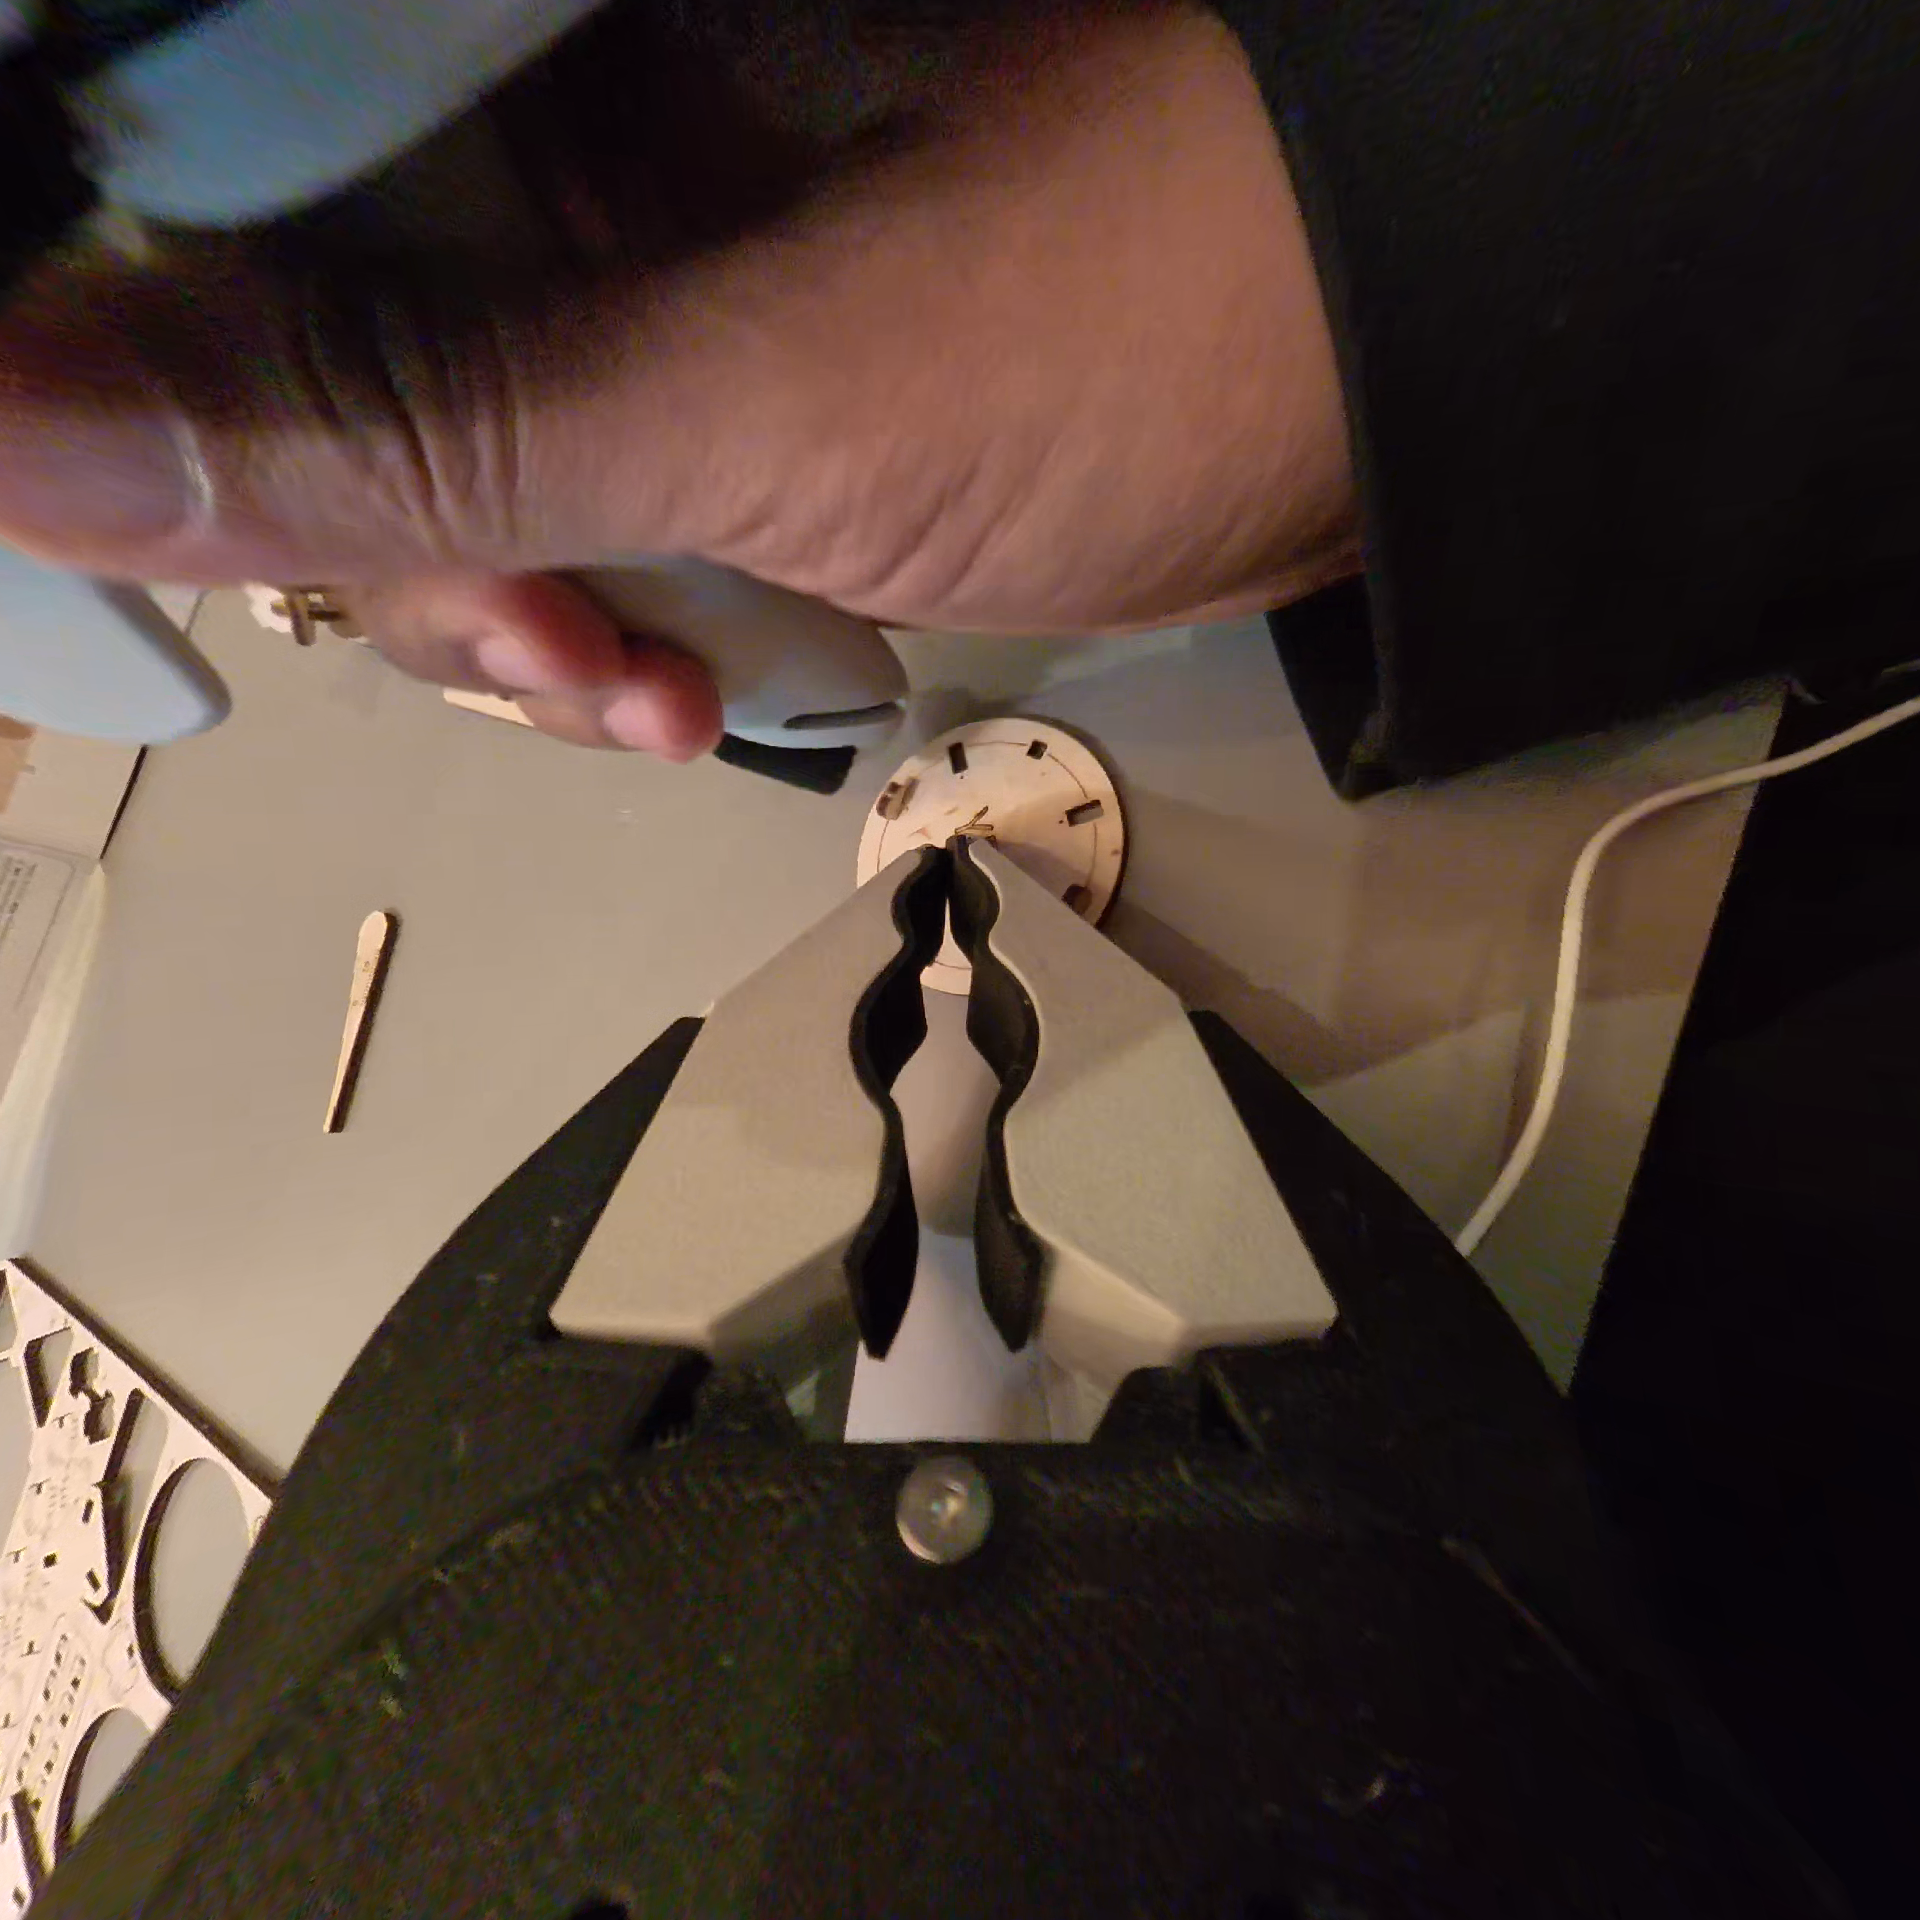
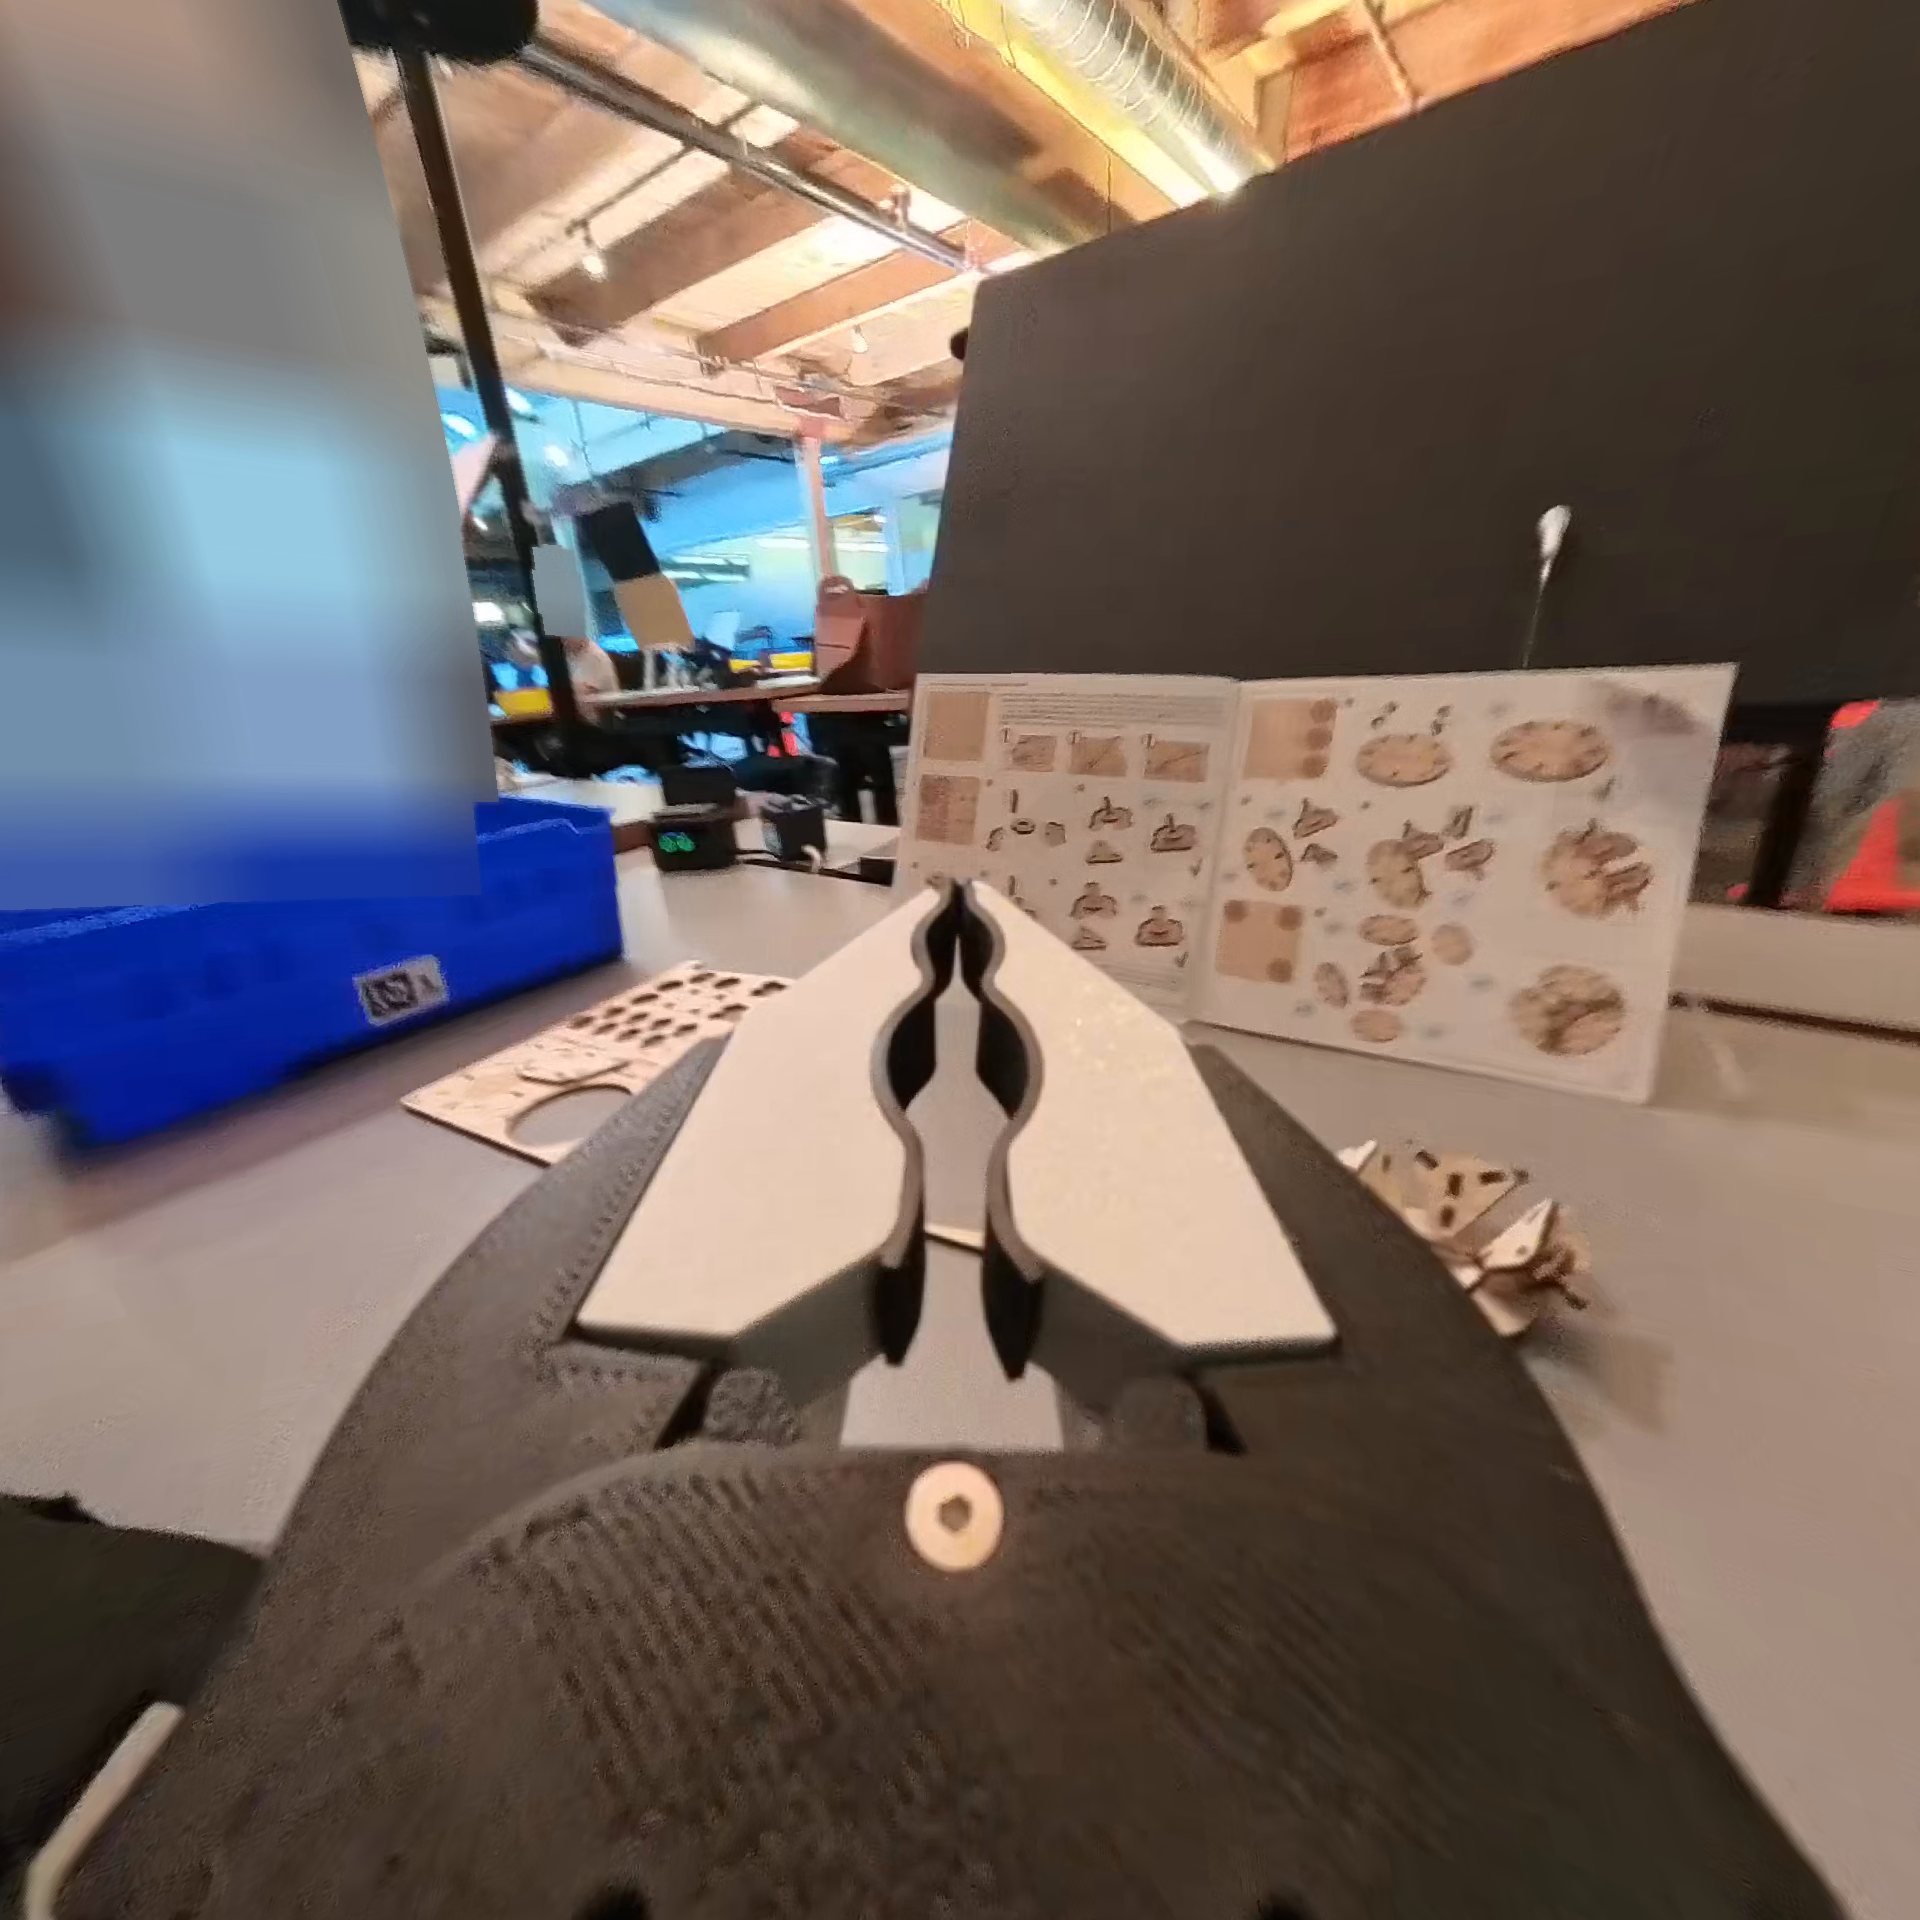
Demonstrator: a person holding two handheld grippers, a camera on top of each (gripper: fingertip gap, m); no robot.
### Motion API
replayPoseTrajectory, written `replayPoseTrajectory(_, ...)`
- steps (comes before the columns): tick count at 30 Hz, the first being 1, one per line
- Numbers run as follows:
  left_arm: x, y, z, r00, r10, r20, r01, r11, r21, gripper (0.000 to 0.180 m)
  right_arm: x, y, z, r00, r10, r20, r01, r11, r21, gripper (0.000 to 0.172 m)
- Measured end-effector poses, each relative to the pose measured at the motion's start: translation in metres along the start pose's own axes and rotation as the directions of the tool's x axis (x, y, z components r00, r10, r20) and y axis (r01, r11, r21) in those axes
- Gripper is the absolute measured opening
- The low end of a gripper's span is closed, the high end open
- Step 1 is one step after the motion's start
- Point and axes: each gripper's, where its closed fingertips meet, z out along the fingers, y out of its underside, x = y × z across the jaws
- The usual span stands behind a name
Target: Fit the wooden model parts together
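Grey worktop (image 1: 436, 935) carries a round wooden disc (image 1: 1023, 795) with small slots, near the edge where a white cable (image 1: 1558, 997) runs. Left hand-held gripper (image 1: 954, 850) is pressed together, tips over the disc's centre; whether they pinch anything there I cannot tell. A hand (image 1: 727, 395) hangs above. Right hand-held gripper (image 2: 960, 891) is pressed together on nothing, facing an open instruction booklet (image 2: 1351, 862), with a blue bin (image 2: 312, 987) at the left edge.

- Claw fingers (image 1: 1091, 1039): grey with black wavy pads.
- Round disc (image 1: 1023, 795) at the left claw's tip: pale wood, dark slots.
- Bin (image 2: 312, 997) left of the right claw: bright blue.
- Booklet (image 2: 1351, 862) behind it: white, maybe tan pictures.
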Motion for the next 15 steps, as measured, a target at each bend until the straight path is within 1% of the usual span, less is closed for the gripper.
replayPoseTrajectory(1, 0.000, 0.000, 0.000, 1.000, 0.000, 0.000, 0.000, 1.000, 0.000, 0.002, -0.005, 0.001, 0.002, 0.999, -0.033, 0.012, 0.034, 0.999, -0.007, 0.000)
replayPoseTrajectory(2, 0.000, 0.000, 0.000, 1.000, 0.000, 0.000, 0.000, 1.000, 0.000, 0.002, -0.009, 0.002, 0.003, 0.999, -0.037, 0.020, 0.037, 0.999, -0.008, 0.000)
replayPoseTrajectory(7, 0.000, 0.000, 0.000, 1.000, -0.001, -0.001, 0.001, 1.000, 0.000, 0.002, -0.011, 0.002, 0.004, 0.999, 0.015, 0.033, -0.015, 1.000, 0.009, 0.000)
replayPoseTrajectory(10, 0.000, 0.000, 0.000, 1.000, -0.008, -0.008, 0.008, 1.000, 0.000, 0.002, -0.012, -0.004, 0.003, 0.996, 0.067, 0.054, -0.070, 0.996, 0.048, 0.000)
replayPoseTrajectory(12, 0.000, 0.000, 0.000, 1.000, -0.009, -0.009, 0.009, 1.000, 0.000, 0.002, -0.013, -0.001, 0.004, 0.998, 0.038, 0.053, -0.040, 0.998, 0.040, 0.000)
replayPoseTrajectory(14, 0.000, 0.000, 0.000, 1.000, -0.011, -0.011, 0.011, 1.000, 0.000, 0.002, -0.014, 0.013, 0.006, 0.998, 0.011, 0.055, -0.011, 1.000, -0.008, 0.000)
replayPoseTrajectory(15, 0.000, 0.000, 0.000, 1.000, -0.012, -0.012, 0.012, 1.000, 0.000, 0.002, -0.015, 0.014, 0.006, 0.998, 0.008, 0.061, -0.008, 1.000, -0.010, 0.000)
